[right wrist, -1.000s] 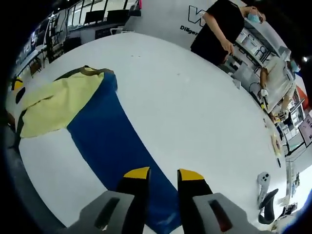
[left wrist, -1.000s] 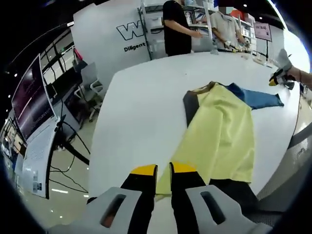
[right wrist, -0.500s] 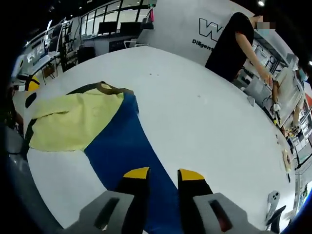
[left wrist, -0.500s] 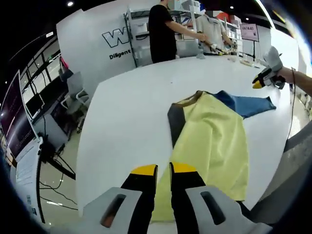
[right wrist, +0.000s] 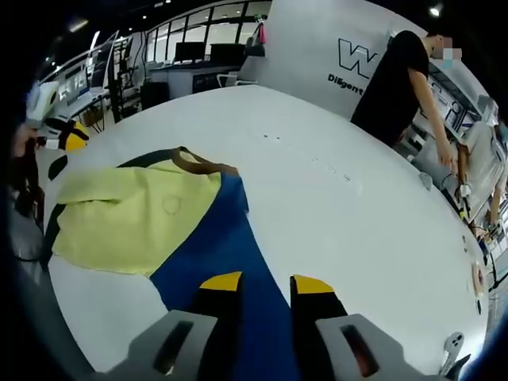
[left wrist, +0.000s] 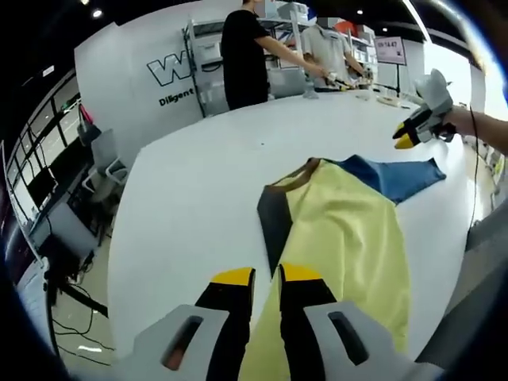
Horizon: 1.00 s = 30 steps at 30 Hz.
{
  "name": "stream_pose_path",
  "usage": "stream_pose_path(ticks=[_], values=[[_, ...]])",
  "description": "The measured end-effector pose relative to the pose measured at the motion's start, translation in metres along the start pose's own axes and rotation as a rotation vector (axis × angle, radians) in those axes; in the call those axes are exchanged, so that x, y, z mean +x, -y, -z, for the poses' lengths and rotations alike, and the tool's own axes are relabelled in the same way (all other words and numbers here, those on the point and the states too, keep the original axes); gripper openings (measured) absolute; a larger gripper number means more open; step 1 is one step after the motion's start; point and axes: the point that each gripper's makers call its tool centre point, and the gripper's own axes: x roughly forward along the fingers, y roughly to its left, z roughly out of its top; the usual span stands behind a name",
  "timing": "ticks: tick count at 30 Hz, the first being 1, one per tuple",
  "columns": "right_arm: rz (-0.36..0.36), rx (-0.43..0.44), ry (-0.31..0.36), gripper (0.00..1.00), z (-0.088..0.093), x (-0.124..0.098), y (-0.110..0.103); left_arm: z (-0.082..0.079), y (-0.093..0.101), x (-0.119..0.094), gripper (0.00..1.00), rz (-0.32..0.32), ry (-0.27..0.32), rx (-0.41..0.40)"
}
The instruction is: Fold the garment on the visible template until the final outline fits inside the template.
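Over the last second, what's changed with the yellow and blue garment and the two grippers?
Both cameras shifted, so the hands moved. Neither gripper took hold or let go: the left gripper and right gripper stay open above the yellow and blue garment, which lies as before on the white table.

Upper left of the left gripper view: on the white wall panel (left wrist: 143,79) we read a large outlined "W", cut off by a person, above smaller "Diligent". Upper right of the right gripper view: the same panel (right wrist: 317,48) shows "W" above "Diligent". We cannot read the sign (left wrist: 389,50) at upper right.
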Motion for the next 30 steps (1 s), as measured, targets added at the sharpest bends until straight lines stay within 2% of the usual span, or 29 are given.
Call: stream_pose_path(ticks=[8, 12, 17, 23, 30], values=[[-0.036, -0.016, 0.008, 0.18, -0.013, 0.02, -0.01, -0.007, 0.006, 0.026, 0.15, 0.05, -0.001, -0.021], [-0.047, -0.031, -0.004, 0.18, -0.015, 0.028, -0.013, -0.014, 0.009, 0.038, 0.16, 0.058, 0.006, -0.007], [-0.064, -0.007, -0.014, 0.18, -0.014, 0.041, -0.015, -0.018, 0.009, 0.055, 0.18, 0.067, 0.001, 0.026], [-0.076, -0.006, -0.016, 0.18, -0.017, 0.048, -0.016, -0.018, 0.007, 0.077, 0.18, 0.084, -0.007, 0.016], [-0.103, 0.013, 0.021, 0.19, -0.03, 0.061, -0.022, -0.023, 0.004, 0.098, 0.18, 0.088, 0.004, 0.014]])
